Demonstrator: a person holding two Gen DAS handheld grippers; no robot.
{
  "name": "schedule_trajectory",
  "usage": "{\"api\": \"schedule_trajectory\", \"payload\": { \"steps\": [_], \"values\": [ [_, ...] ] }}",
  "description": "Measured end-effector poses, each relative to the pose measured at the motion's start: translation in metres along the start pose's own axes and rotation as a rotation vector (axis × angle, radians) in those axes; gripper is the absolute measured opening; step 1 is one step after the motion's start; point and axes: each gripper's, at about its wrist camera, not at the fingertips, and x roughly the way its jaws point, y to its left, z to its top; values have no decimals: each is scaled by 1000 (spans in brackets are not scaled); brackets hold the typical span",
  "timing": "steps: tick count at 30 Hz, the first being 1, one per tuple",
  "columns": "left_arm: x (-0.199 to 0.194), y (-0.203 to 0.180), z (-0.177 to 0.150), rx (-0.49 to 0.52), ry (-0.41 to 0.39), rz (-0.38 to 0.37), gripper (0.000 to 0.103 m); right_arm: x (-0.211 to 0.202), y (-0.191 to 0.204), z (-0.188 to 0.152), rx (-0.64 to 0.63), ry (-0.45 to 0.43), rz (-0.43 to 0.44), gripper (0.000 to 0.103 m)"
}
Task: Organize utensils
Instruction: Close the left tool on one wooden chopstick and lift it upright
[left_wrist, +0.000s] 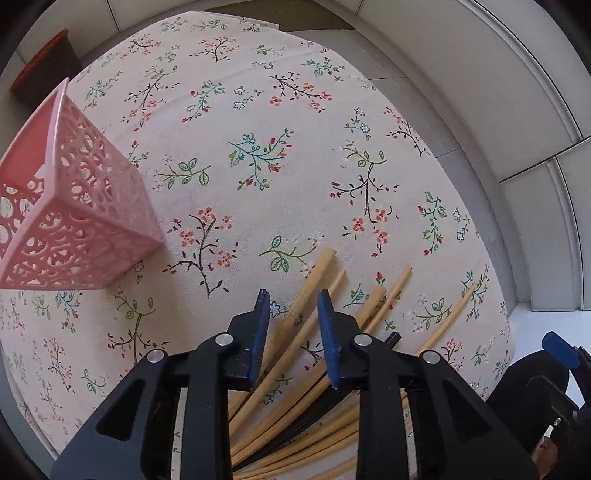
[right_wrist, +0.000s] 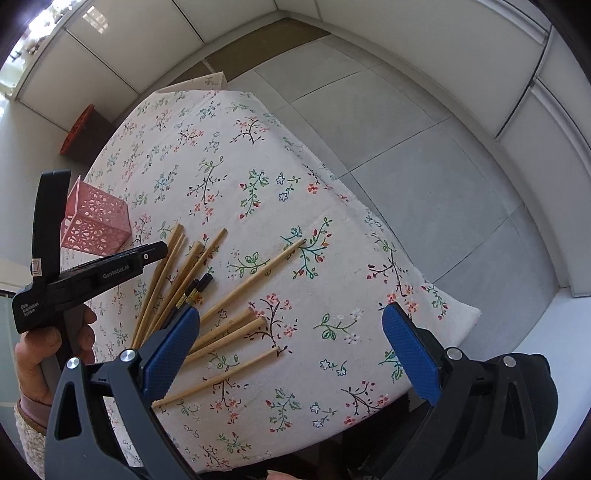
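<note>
Several bamboo chopsticks (right_wrist: 236, 291) lie fanned out on the floral tablecloth (right_wrist: 240, 166), with a dark pair (right_wrist: 197, 288) among them. A pink perforated holder (right_wrist: 96, 225) stands left of them; it also shows in the left wrist view (left_wrist: 70, 206). My left gripper (left_wrist: 293, 299) hovers over the chopsticks (left_wrist: 306, 295), jaws partly open, with one chopstick lying between them untouched. The left gripper (right_wrist: 147, 254) shows from outside at the left of the right wrist view. My right gripper (right_wrist: 291, 325) is wide open and empty above the near chopsticks.
The table's right edge (right_wrist: 424, 273) drops to a grey tiled floor (right_wrist: 424, 147). A dark bin with an orange rim (right_wrist: 83, 129) stands on the floor beyond the table's far left. White walls surround the area.
</note>
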Motion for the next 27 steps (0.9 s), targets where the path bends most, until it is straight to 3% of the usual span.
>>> {"api": "schedule_trajectory", "payload": {
  "steps": [9,10,14,18,21,23,25,27],
  "values": [
    [18,-12,33,32,32,28,28,9,-15,3,78,62,37,96],
    [19,-15,34,53,29,62,17,13,-19,4,107,82,49,96],
    [21,-25,30,120,-10,130,13,39,-33,9,269,190,115,96],
    [12,-33,16,135,-78,192,10,68,-26,16,351,267,140,81],
    [-12,-30,10,120,-133,190,8,83,-15,21,403,290,138,74],
    [-35,-30,5,115,-188,187,8,86,-6,27,448,264,103,75],
    [-56,-27,-3,112,-235,187,7,88,3,35,481,216,107,68],
    [-70,-20,-17,113,-280,192,7,91,13,43,501,209,38,66]
  ]
}}
